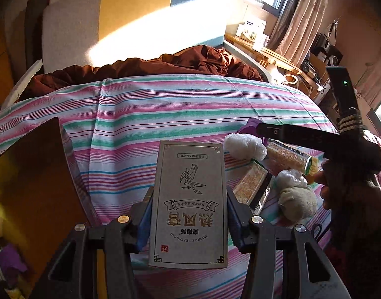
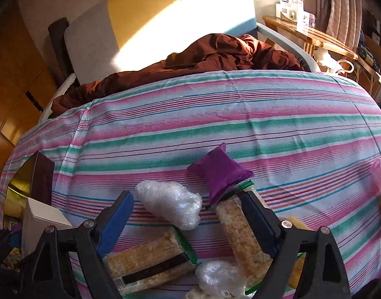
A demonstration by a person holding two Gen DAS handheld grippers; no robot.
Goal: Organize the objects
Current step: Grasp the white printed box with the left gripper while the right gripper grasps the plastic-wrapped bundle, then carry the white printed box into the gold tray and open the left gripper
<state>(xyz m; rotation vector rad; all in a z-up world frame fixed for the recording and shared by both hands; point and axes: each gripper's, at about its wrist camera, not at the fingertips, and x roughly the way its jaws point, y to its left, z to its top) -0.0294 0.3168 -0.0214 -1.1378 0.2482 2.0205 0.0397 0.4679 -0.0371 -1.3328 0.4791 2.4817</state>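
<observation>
Grip on the left tool was firm: its blue pads pressed both long edges of a tall grey cardboard box printed with line drawings and Chinese characters, held upright above the striped pink, green and white bedsheet. I saw the print upside down from this wrist.

My right tool stood spread wide and grasped nothing. Between its fingers, on the sheet, lay a crumpled clear plastic wrap bundle. A long cracker packet in clear wrapping lay just beside the right-hand pad; whether they touched I could not tell. A second cracker packet with a dark band and barcode lay nearer the camera, and a smaller clear plastic bundle sat beside it. A purple foil sachet rested at the far end of the long packet.

From the left wrist, the right tool hung over this same cluster, to the right of the box. A dark brown open carton stood on the bed at the left. A rumpled brown quilt lay at the head of the bed.
</observation>
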